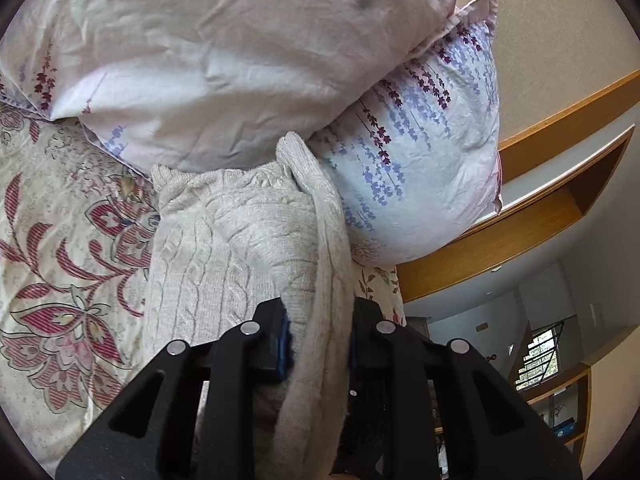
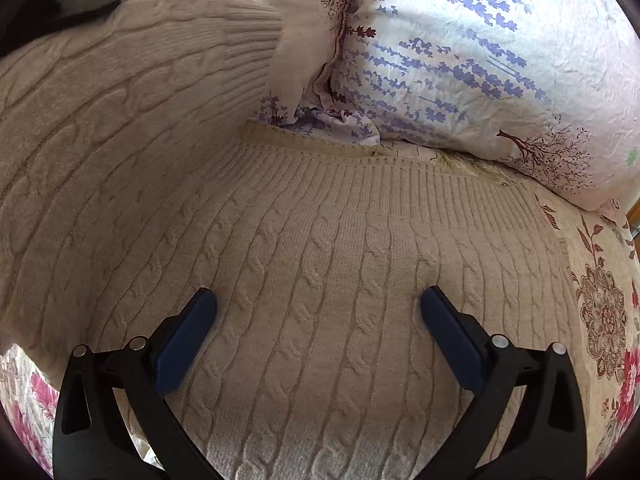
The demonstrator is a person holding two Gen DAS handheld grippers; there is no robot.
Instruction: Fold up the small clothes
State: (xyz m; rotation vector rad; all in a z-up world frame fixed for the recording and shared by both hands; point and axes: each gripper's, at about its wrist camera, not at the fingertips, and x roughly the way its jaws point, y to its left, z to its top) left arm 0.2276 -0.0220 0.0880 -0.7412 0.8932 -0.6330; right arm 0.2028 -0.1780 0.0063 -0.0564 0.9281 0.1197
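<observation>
My left gripper (image 1: 320, 340) is clamped on a bunched edge of the beige sweater (image 2: 320, 280), lifted off the bedspread (image 1: 60, 240). My right gripper (image 2: 318, 316), jaws spread wide and empty, rests on the flat body, ribbed hem toward the pillows (image 2: 480, 60).

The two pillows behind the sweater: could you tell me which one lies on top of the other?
The plain pinkish pillow lies on top; the pillow with purple flower sprigs sits under its right end.
</observation>
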